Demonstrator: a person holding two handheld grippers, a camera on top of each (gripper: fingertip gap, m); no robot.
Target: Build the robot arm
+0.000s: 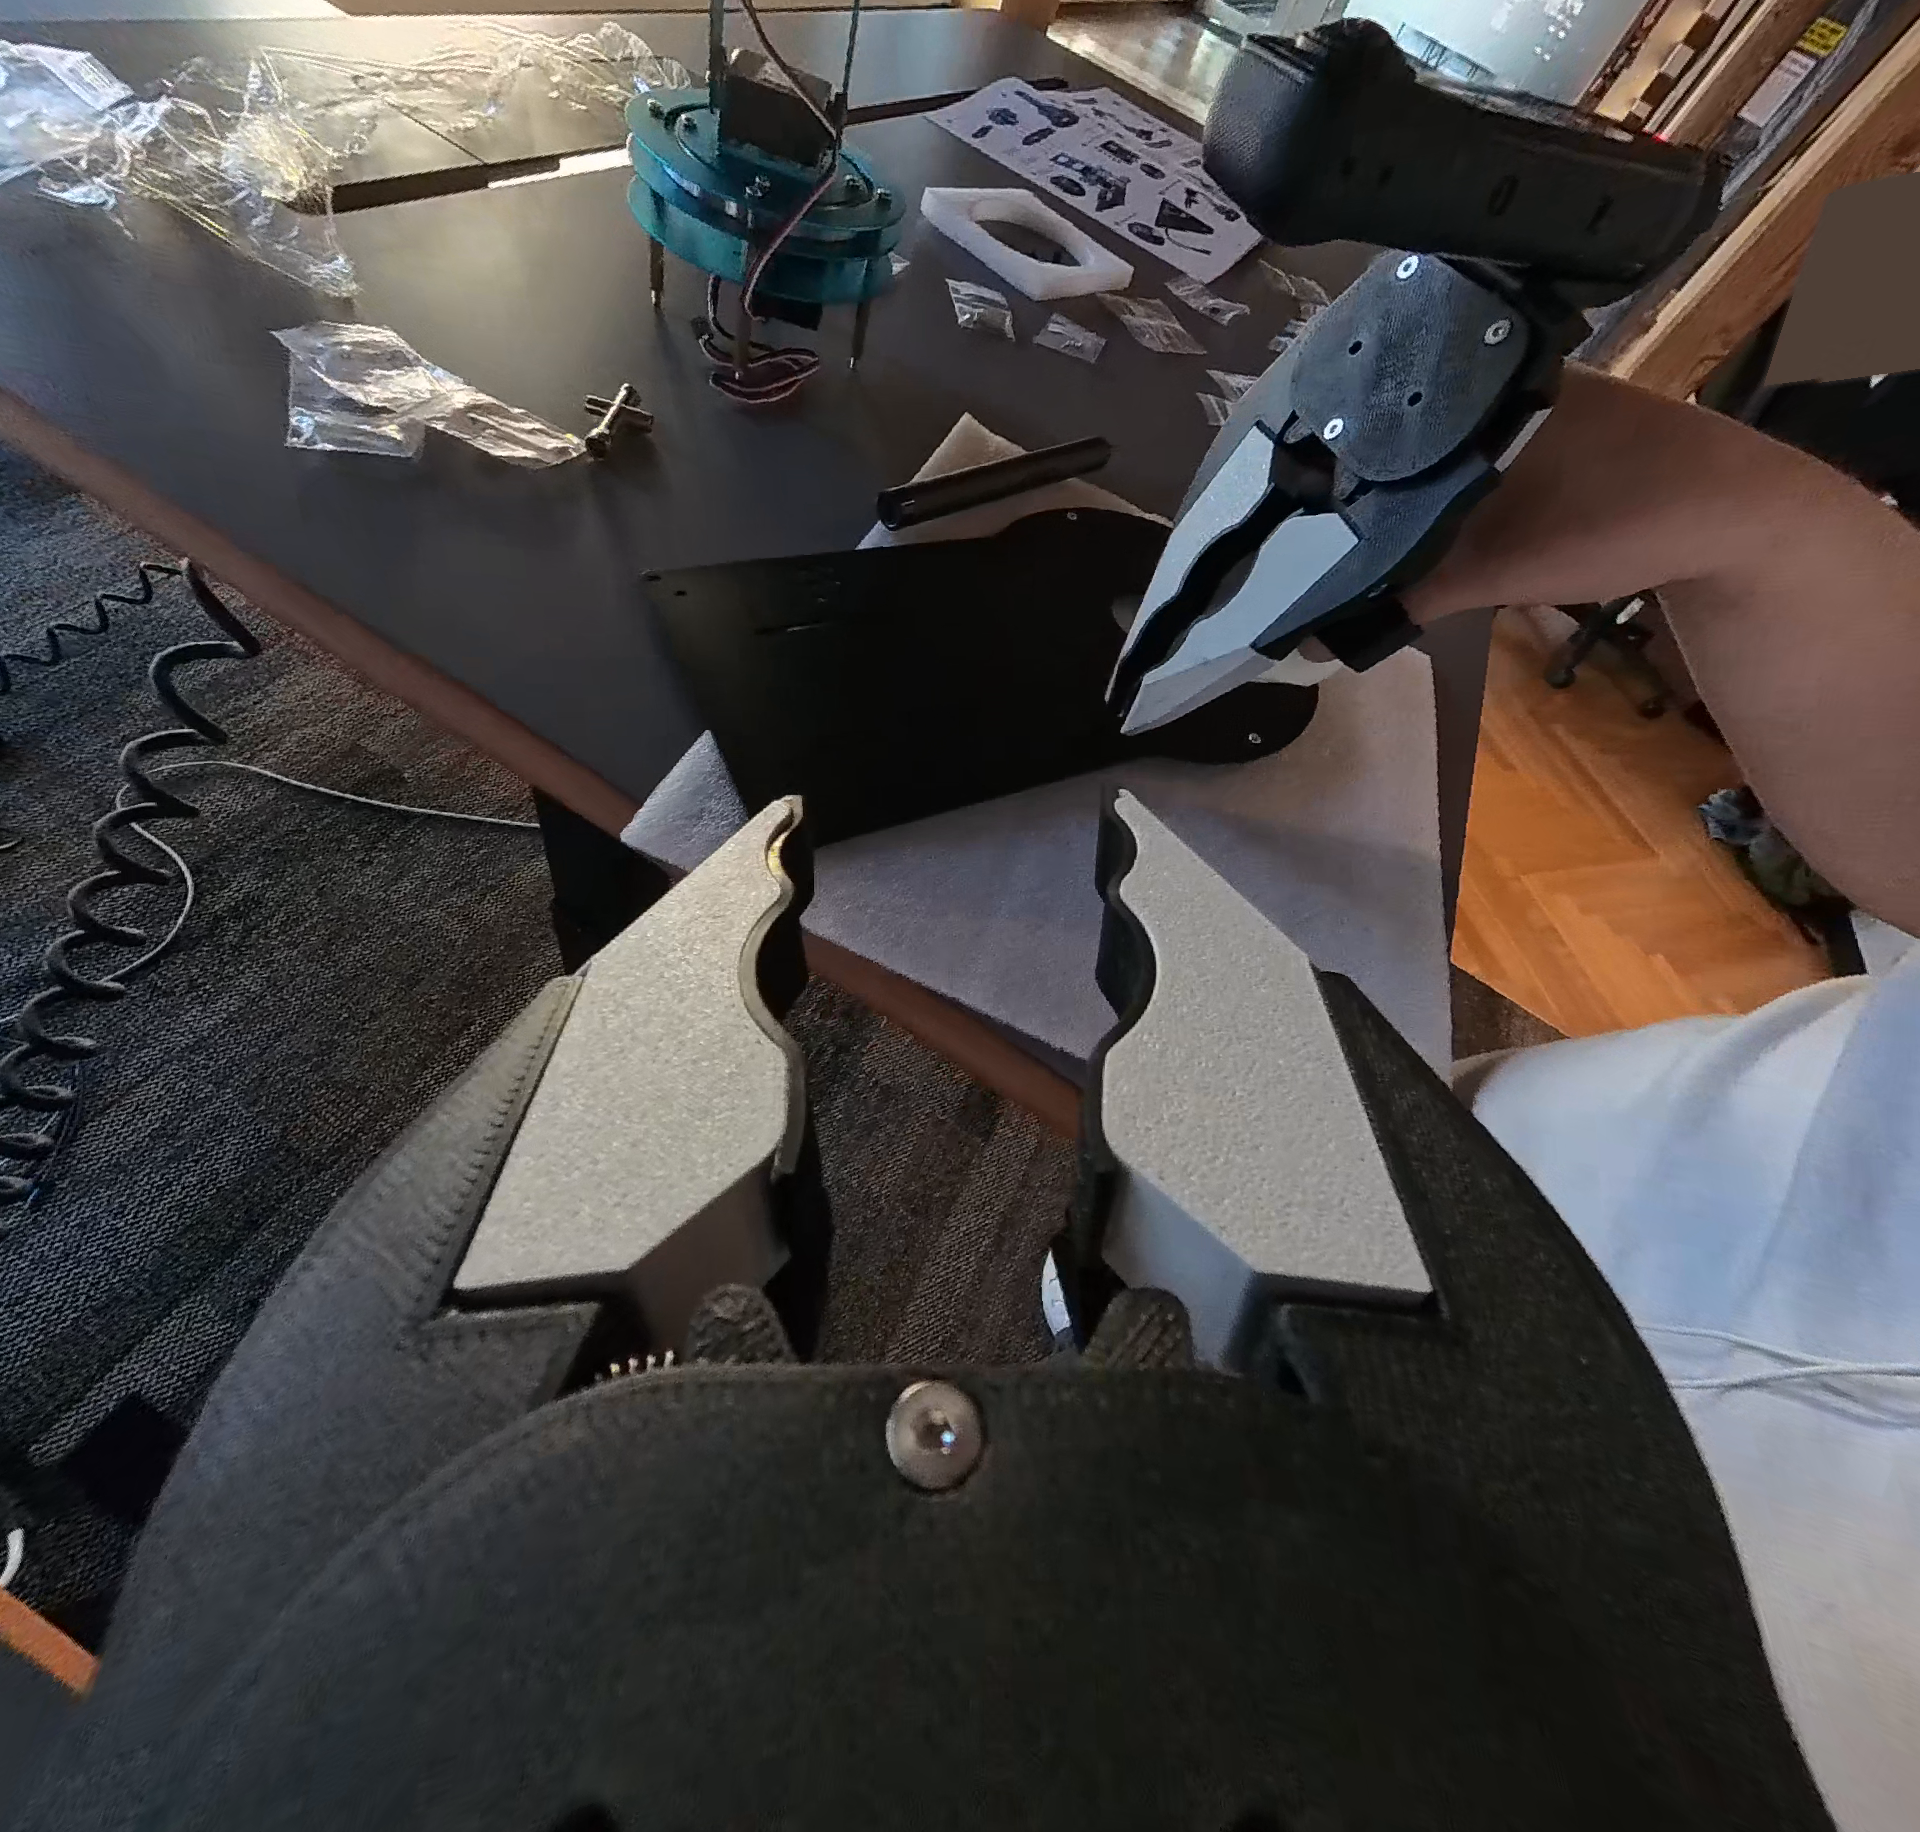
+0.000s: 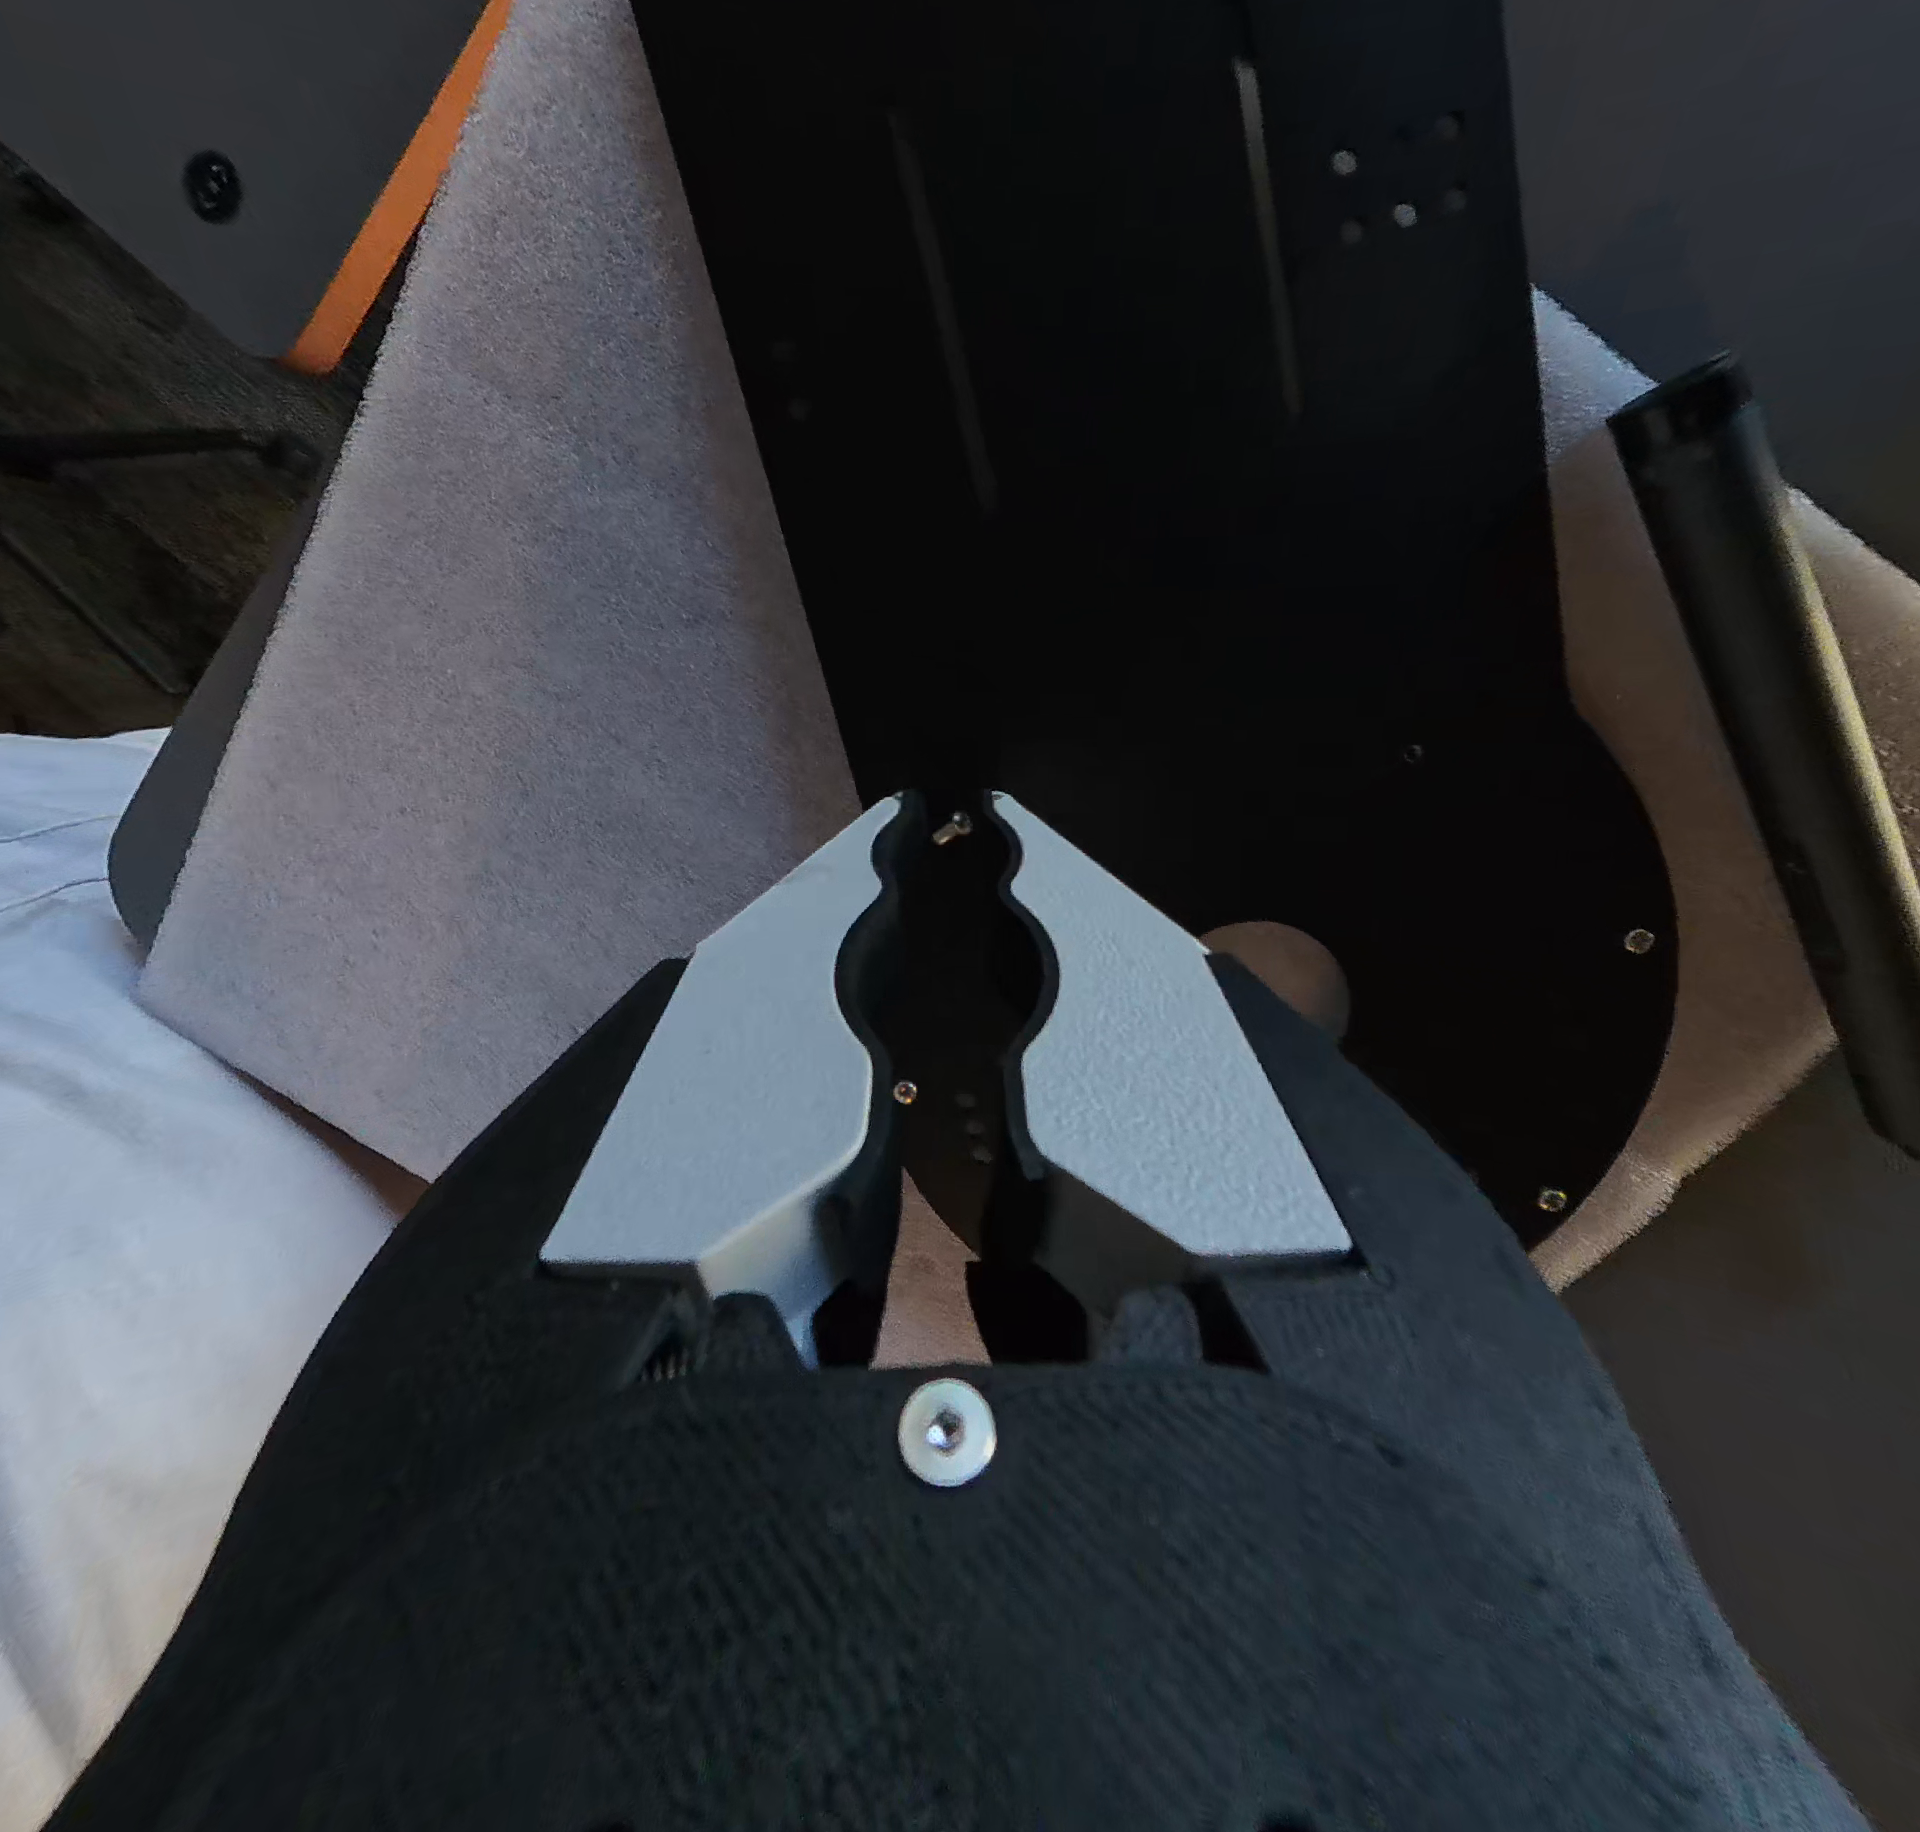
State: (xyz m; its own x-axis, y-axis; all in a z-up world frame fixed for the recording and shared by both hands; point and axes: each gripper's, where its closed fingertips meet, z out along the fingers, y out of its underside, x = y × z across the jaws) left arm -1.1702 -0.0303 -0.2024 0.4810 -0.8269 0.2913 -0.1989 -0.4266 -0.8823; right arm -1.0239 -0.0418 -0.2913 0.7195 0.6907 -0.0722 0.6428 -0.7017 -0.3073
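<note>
The right gripper (image 2: 954, 814) has its fingertips pinched on a small silver screw (image 2: 951, 827), held directly over the black metal plate (image 2: 1143, 432) near where the plate's straight section widens into its rounded end. The plate lies flat on a grey foam sheet (image 2: 499, 639) at the near corner of the dark table (image 1: 436, 494), the sheet overhanging the table's edge. A black tube (image 2: 1787, 722) lies on the foam just beside the plate's far long edge. The left gripper (image 1: 951, 826) hovers off the table's near edge with its fingers spread apart and nothing between them, pointing toward the plate's square end. Farther along the table stand a teal disc assembly on thin legs (image 1: 758, 213), a cross-shaped wrench (image 1: 618, 416), a white foam frame (image 1: 1023, 239), a printed sheet (image 1: 1101, 156), small clear bags (image 1: 1070, 333), and crumpled clear plastic wrap (image 1: 187, 120) toward the far left corner. A coiled black cable (image 1: 114, 826) lies on the carpet below.
</note>
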